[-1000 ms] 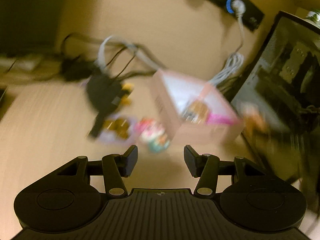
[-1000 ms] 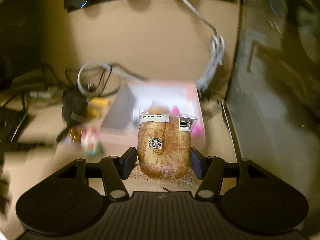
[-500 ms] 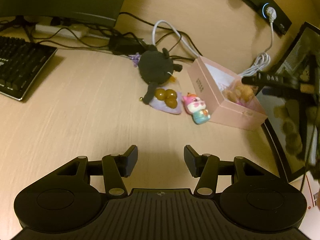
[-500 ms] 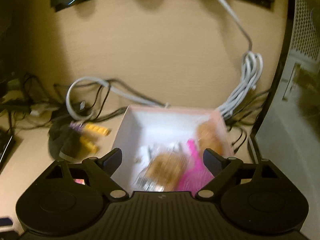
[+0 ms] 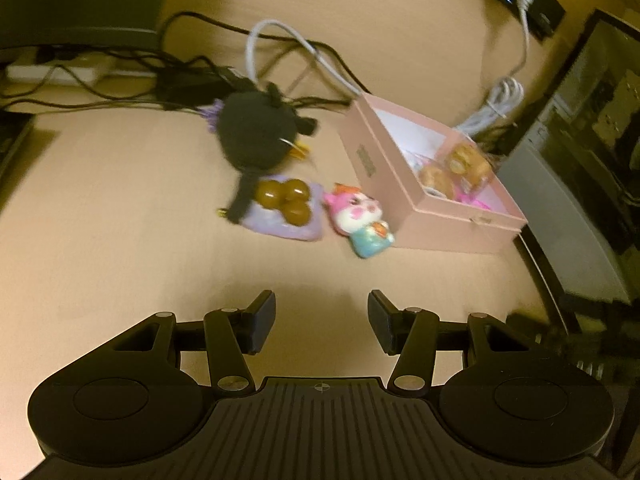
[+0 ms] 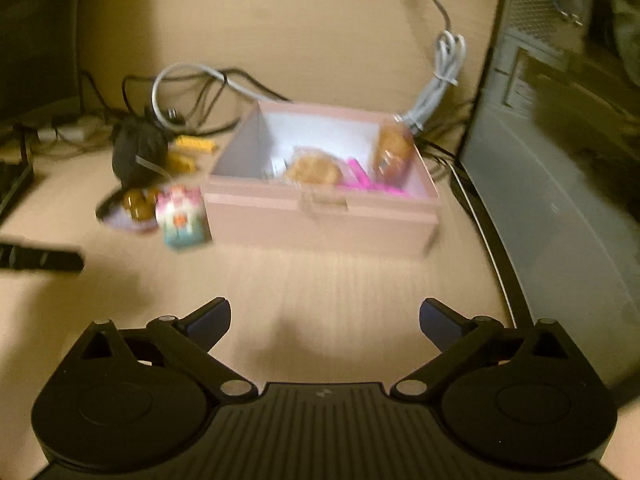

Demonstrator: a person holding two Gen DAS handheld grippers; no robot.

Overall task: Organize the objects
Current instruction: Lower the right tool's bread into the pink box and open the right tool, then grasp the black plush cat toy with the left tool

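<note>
Right wrist view: the pink box [image 6: 320,212] sits straight ahead of the right hand-held gripper [image 6: 325,318], lid off, and it is clearly the collecting point. Two wrapped buns [image 6: 394,150] are inside, one flat near the middle, one leaning on the far right wall, with something pink [image 6: 360,178] between them. The right hand-held gripper is released, jaws spread wide and empty, held low over bare counter [image 6: 340,276] just short of the box, pointing squarely at its front wall.

Ahead and to the left, three things wait outside the box, bunched together, presumably next in line: a pink-and-blue toy [image 6: 182,216] just beside the box's left corner, a lilac pouch with brown balls [image 6: 134,208] touching it, and a black plush [image 6: 138,152] beyond them, against the cables [image 6: 192,80].

Left wrist view: the left hand-held gripper [image 5: 322,322] is also unclenched, nothing between its jaws, hovering over the counter and aimed toward that cluster. The toy [image 5: 362,220] lies ahead and slightly right, the pouch [image 5: 286,210] ahead and slightly left, the plush [image 5: 256,138] farther on. The box [image 5: 432,200] lies ahead to the right. My read: the toy is the easiest next pick for this side.
</note>
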